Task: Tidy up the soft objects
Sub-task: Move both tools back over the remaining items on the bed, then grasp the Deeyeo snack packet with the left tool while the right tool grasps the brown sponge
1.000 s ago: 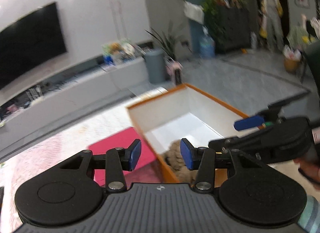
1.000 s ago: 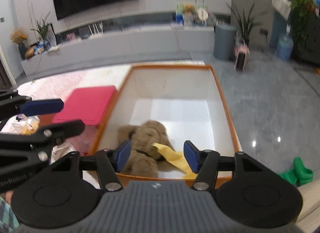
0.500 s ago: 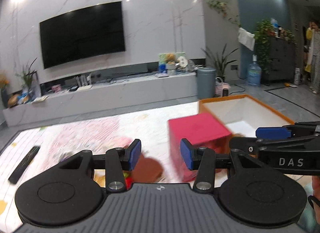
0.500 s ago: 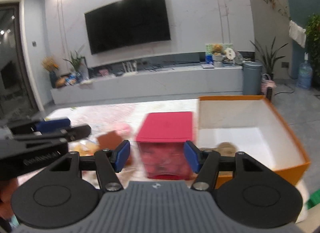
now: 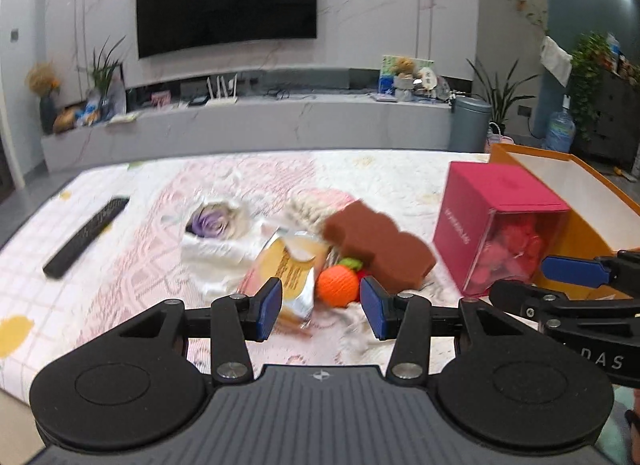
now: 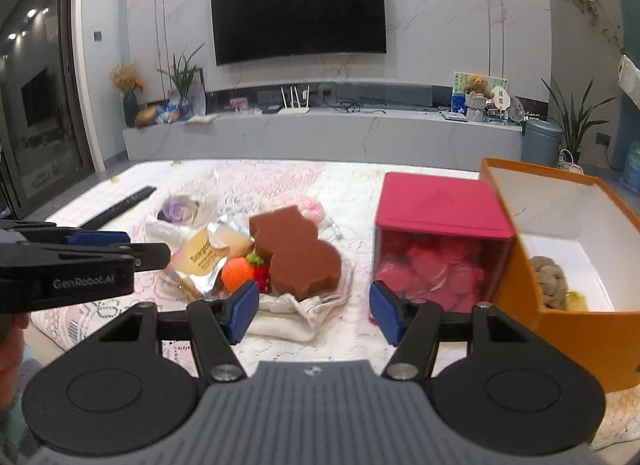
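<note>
Brown sponge (image 6: 296, 253), orange knit ball (image 6: 237, 274), magenta box (image 6: 440, 207) (pink-patterned mat (image 5: 160, 233)).

A black television (image 6: 298, 7) hangs above a long grey console (image 6: 320, 133).

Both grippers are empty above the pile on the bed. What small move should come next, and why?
Probably lower the right gripper onto the brown sponge and close. Its jaws stand open with nothing between them, and the sponge lies on top of the pile, beside the orange knitted ball. The orange box, already holding a plush toy, is on that side.
</note>
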`<state>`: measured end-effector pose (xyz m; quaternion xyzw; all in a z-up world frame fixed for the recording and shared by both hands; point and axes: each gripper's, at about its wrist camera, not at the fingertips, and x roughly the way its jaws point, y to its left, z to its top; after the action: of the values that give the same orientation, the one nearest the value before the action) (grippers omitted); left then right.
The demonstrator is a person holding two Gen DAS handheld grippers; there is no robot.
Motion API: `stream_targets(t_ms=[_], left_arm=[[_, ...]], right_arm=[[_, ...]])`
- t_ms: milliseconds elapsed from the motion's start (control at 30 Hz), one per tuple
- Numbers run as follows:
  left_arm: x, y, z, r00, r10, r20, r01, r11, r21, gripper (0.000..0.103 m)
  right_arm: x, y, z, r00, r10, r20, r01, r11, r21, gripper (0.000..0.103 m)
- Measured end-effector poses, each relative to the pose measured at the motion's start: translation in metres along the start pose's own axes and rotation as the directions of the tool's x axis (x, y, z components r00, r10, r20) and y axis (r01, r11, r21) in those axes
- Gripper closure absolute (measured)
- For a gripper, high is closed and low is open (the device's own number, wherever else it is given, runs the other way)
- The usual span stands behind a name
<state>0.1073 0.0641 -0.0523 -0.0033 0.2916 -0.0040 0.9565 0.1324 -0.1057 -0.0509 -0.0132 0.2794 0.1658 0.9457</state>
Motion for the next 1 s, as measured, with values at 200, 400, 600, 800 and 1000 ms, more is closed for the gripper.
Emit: stream_targets(t_ms=[200, 400, 600, 800, 1000], left_arm=[[0.013, 0.023, -0.008, 0.997, -0.048, -0.058, 0.041, 0.994, -0.106, 0.049], [0.024, 0.025, 0.007, 0.997, -0.018, -0.075, 0.016, 0.999, -0.032, 0.038], [0.064, 0.037, 0.024, 0.986, -0.036, -0.162, 0.052, 0.994, 0.092, 0.031], [0.087, 0.041, 0.013, 0.982, -0.074, -0.171, 0.092, 0.991, 0.099, 0.030], [0.094, 0.030, 0.003, 0.981, -0.050, -0.188, 0.087, 0.977, 0.192, 0.020]], right_arm=[[0.026, 0.018, -0.002, 1.000, 0.011, -0.018, -0.011, 0.999, -0.037, 0.042], [0.060, 0.035, 0.007, 0.999, 0.029, -0.038, -0.034, 0.990, -0.138, 0.043], [0.099, 0.042, 0.021, 0.998, 0.023, -0.062, -0.039, 0.963, -0.267, 0.042], [0.131, 0.047, 0.012, 0.998, -0.012, -0.063, -0.010, 0.939, -0.344, 0.041], [0.146, 0.048, 0.002, 0.996, -0.051, -0.072, 0.021, 0.928, -0.373, 0.038]])
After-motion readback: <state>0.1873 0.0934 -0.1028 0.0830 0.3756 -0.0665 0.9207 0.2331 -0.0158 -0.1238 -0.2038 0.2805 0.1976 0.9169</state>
